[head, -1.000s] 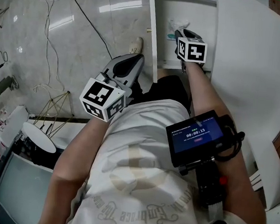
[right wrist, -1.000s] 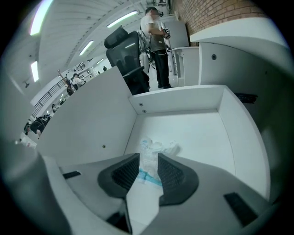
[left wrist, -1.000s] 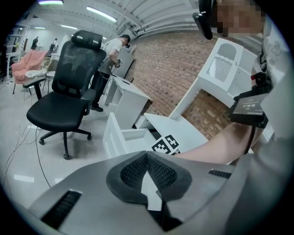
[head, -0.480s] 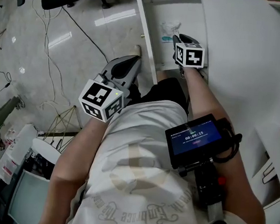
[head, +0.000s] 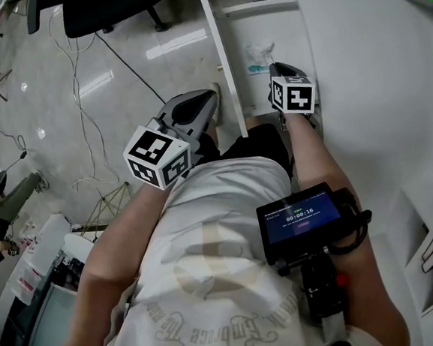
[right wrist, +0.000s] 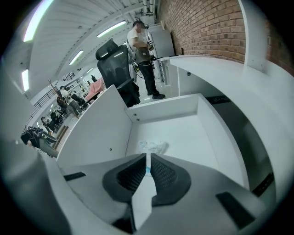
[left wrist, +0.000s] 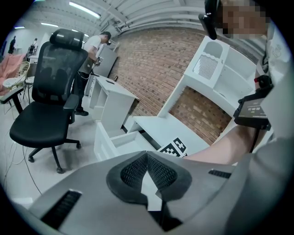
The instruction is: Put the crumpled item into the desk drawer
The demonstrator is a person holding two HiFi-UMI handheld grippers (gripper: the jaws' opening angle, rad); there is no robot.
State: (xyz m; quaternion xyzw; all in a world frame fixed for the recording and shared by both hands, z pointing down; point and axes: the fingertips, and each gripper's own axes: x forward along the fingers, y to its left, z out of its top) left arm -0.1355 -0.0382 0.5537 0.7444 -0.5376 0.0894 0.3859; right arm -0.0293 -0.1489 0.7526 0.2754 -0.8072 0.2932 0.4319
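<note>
The crumpled item (head: 258,55), a clear wrapper with a blue spot, lies loose on the floor of the open white desk drawer (head: 222,69). In the right gripper view the crumpled item (right wrist: 154,147) rests just beyond my jaw tips, inside the drawer (right wrist: 98,133). My right gripper (head: 274,65) hangs over the drawer, pointing steeply down. Its jaws (right wrist: 148,157) have just been closing, with nothing between them and only a thin slit left. My left gripper (head: 210,99) is held left of the drawer, above the floor; in its own view the left gripper (left wrist: 147,154) is shut and empty.
A black office chair (head: 103,0) stands on the floor beyond the drawer, with cables (head: 77,81) trailing over the tiles. The white desk top (head: 373,107) runs along the right. A forearm-mounted screen (head: 299,217) is on the right arm. A person (right wrist: 142,46) stands far behind.
Both grippers have lifted a little. The right one has drawn back from the crumpled item, which stays lying in the drawer.
</note>
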